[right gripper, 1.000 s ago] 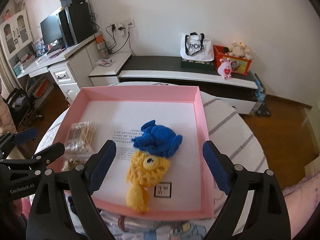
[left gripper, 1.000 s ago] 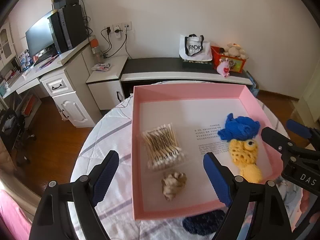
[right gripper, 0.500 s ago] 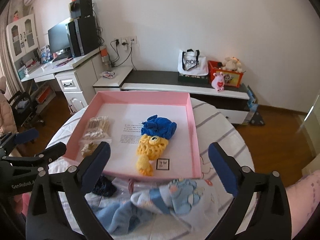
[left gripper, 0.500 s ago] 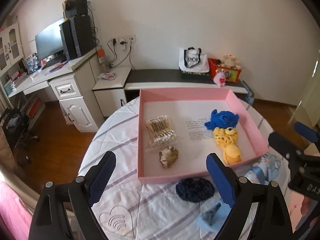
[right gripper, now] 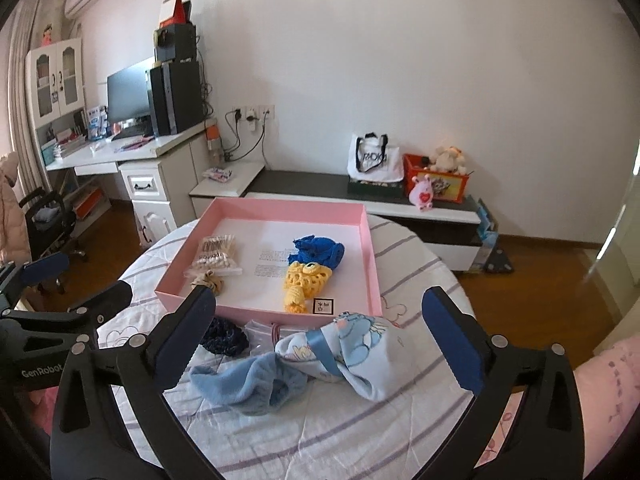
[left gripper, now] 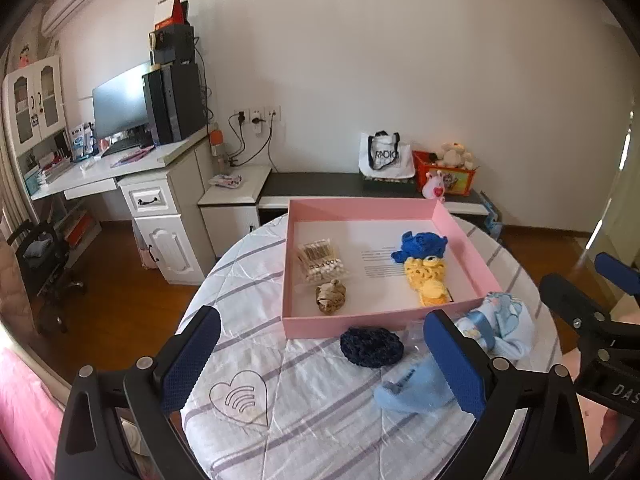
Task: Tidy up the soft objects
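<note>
A pink tray (left gripper: 352,326) on the round table holds a packet of cotton swabs (left gripper: 320,262), a beige scrunchie (left gripper: 331,298) and a blue and yellow knitted toy (left gripper: 424,268). In front of the tray lie a navy knitted piece (left gripper: 370,346), a light blue printed cloth (right gripper: 352,344) and a blue fleece piece (right gripper: 256,380). My left gripper (left gripper: 318,332) hovers above the table's near side. Its jaws are opening with nothing between them. My right gripper (right gripper: 320,308) hangs open and empty above the blue cloths.
The table wears a white striped quilted cover (left gripper: 280,400). A clear plastic bag (right gripper: 260,332) lies against the tray's front wall. Behind the table stand a white desk (left gripper: 152,200) with a monitor and a low dark bench (left gripper: 360,184) bearing a tote bag and a red toy box.
Both grippers have drawn back and risen away from the tray, and their jaws stand wider. The navy piece and the blue cloths in front of the tray have come into view.
</note>
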Tool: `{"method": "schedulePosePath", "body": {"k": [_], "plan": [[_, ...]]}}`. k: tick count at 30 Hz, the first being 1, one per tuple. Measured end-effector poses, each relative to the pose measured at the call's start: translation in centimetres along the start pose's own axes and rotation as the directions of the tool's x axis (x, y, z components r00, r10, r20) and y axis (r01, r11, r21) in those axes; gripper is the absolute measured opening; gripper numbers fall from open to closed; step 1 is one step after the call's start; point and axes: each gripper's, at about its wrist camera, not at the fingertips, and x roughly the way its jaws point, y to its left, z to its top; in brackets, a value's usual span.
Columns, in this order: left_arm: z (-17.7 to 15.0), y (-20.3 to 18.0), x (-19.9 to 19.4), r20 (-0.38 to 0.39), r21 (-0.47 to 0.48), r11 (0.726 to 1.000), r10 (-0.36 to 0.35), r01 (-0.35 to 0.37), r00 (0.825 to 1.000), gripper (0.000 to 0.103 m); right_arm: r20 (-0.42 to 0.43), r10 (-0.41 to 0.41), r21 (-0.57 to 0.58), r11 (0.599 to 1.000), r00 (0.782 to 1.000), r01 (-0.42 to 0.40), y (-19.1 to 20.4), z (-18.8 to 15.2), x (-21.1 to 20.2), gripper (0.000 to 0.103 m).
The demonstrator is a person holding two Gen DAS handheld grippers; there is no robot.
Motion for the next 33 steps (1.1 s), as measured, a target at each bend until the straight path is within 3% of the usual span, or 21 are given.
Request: {"method": "schedulePosePath", "body": {"k": [7, 11, 21, 33], "plan": [[-1.7, -0.5, -3.8, 0.069, -0.013, 1.0, 0.017, -0.016, 0.997, 0.103, 0.079, -0.026, 0.012, 1.0, 0.997, 0.025, -0.3, -0.8, -3.9, 0.103], [-2.6, -0.8, -5.6, 0.096, -0.015, 1.0, -0.009, 0.011, 0.995, 0.103, 0.127, -0.032, 0.012, 0.999, 0.991, 0.031, -0.3, -1.3, -6.0, 0.103], [-4.8, -1.4, -10.4, 0.197, -0.007, 1.0, -0.018, 0.02, 0.98, 0.103, 0.252, -0.096, 0.035, 0.995, 0.963, 0.09, -0.2, -2.3, -11.1, 0.103], [-7.5, -1.5, -14.2, 0.29, 0.005, 1.0, -0.023, 0.022, 0.957, 0.103, 0.352, -0.096, 0.021, 0.995, 0.931, 0.095, 0.8, -3.1, -15.0, 0.103]]}}
